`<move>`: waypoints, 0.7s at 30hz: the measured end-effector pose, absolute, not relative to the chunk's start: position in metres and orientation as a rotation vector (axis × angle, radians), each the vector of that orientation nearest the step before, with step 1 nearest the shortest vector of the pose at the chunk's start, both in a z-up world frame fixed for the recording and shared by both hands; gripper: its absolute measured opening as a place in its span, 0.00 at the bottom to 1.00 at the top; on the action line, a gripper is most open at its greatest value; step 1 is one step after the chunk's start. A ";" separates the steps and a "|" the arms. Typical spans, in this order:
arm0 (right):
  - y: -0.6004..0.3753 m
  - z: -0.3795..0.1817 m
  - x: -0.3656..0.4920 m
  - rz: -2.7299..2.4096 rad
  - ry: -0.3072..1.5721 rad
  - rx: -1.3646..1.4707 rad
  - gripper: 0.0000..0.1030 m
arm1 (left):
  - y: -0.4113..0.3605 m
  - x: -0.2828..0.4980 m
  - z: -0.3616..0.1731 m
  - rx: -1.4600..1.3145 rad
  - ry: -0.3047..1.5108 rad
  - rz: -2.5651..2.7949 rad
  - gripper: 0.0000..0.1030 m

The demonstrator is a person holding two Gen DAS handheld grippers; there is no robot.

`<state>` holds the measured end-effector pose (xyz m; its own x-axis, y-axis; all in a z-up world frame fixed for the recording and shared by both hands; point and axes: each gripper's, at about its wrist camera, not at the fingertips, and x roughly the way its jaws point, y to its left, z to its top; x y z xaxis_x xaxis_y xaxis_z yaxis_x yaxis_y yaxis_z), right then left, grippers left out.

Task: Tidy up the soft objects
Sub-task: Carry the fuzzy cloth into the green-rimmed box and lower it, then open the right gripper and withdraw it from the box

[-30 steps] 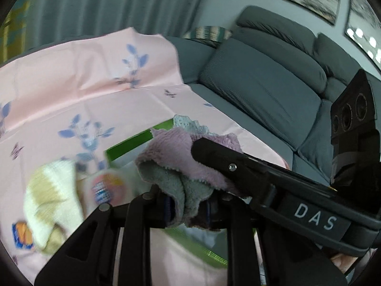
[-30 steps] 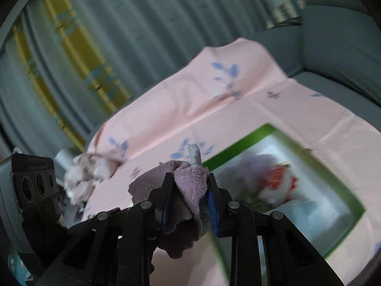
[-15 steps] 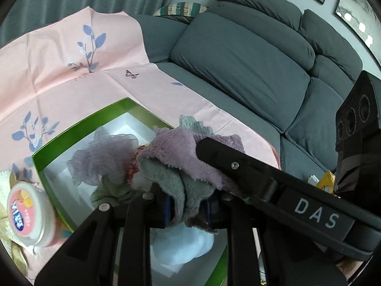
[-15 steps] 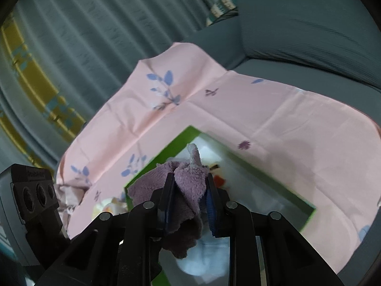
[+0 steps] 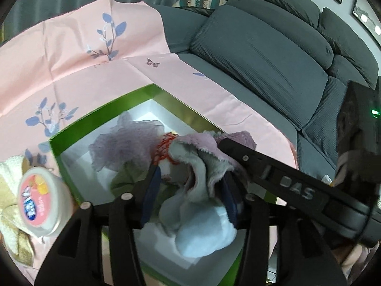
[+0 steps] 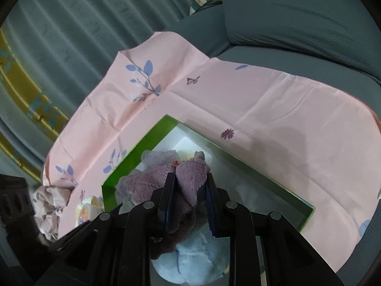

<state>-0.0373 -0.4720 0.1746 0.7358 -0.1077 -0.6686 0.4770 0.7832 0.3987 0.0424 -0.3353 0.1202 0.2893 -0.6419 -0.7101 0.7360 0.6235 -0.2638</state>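
Green-walled and white inside, the open box (image 5: 71,138) lies on a pink floral cloth (image 5: 71,54) spread over a grey sofa (image 5: 262,52). Over the box, the left gripper (image 5: 190,190) has its jaws opening, and the pink-and-grey fleece cloth (image 5: 202,164) hangs loose between them. The right gripper (image 6: 188,205) stays pinched on the same cloth's purple fold (image 6: 190,176). Below lie a lilac mesh pouf (image 5: 128,140) and a pale blue plush piece (image 5: 202,228). A round lidded tub (image 5: 40,195) and a cream towel (image 5: 9,214) sit outside the box.
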 end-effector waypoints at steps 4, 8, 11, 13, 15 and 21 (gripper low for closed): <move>-0.473 0.168 -0.030 -0.373 0.701 0.593 0.25 | -0.320 0.038 0.126 0.119 0.862 -0.897 0.57; -0.474 0.161 -0.023 -0.367 0.708 0.616 0.25 | -0.303 0.038 0.131 0.084 0.869 -0.880 0.62; -0.471 0.164 -0.022 -0.371 0.698 0.609 0.25 | -0.288 0.036 0.136 0.061 0.869 -0.851 0.63; -0.468 0.170 -0.024 -0.369 0.684 0.593 0.27 | -0.278 0.036 0.138 0.041 0.873 -0.832 0.67; -0.464 0.176 -0.029 -0.366 0.656 0.576 0.35 | -0.266 0.035 0.141 0.015 0.876 -0.815 0.75; -0.443 0.199 -0.041 -0.299 0.570 0.535 0.74 | -0.214 0.032 0.145 -0.047 0.889 -0.733 0.76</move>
<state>-0.0407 -0.4429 0.1994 0.8049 -0.1213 -0.5808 0.4089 0.8227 0.3949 0.0323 -0.2139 0.1448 0.4065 -0.5997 -0.6893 0.5620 0.7589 -0.3289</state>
